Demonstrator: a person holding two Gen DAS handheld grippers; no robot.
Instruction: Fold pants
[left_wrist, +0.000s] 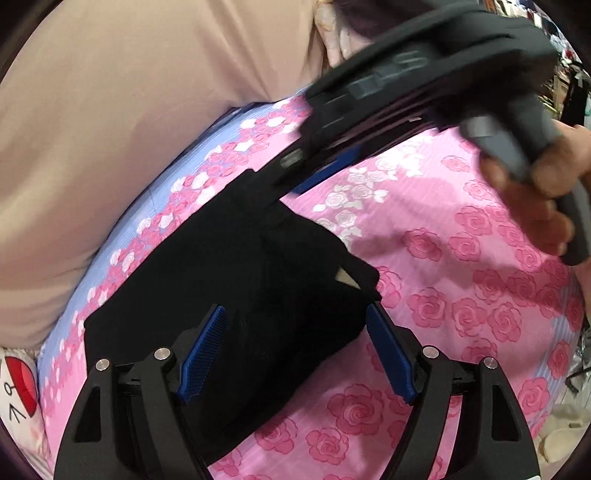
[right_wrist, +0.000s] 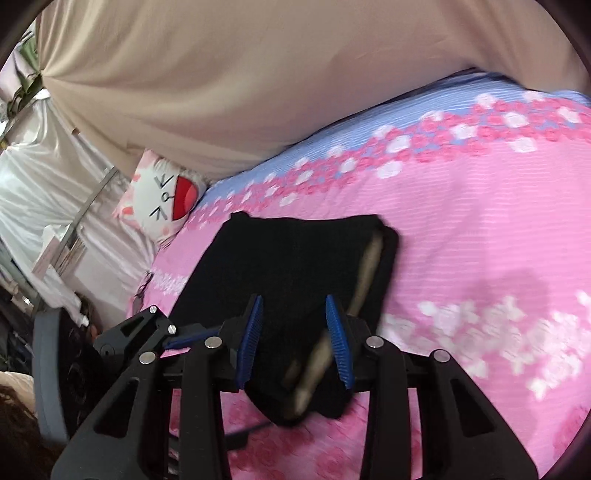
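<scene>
Black pants (left_wrist: 229, 280) are already folded compact on the pink bedsheet (left_wrist: 461, 295); both the left gripper (left_wrist: 295, 354) and right gripper (right_wrist: 295, 338) are held released above them, with only tidying seemingly left.

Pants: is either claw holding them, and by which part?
Left claw is open over the pants, holding nothing. Right claw has cloth between its pads; whether it grips cannot be told.

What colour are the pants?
Black. The pants show best in the right wrist view, folded on the pink rose bedsheet.
</scene>
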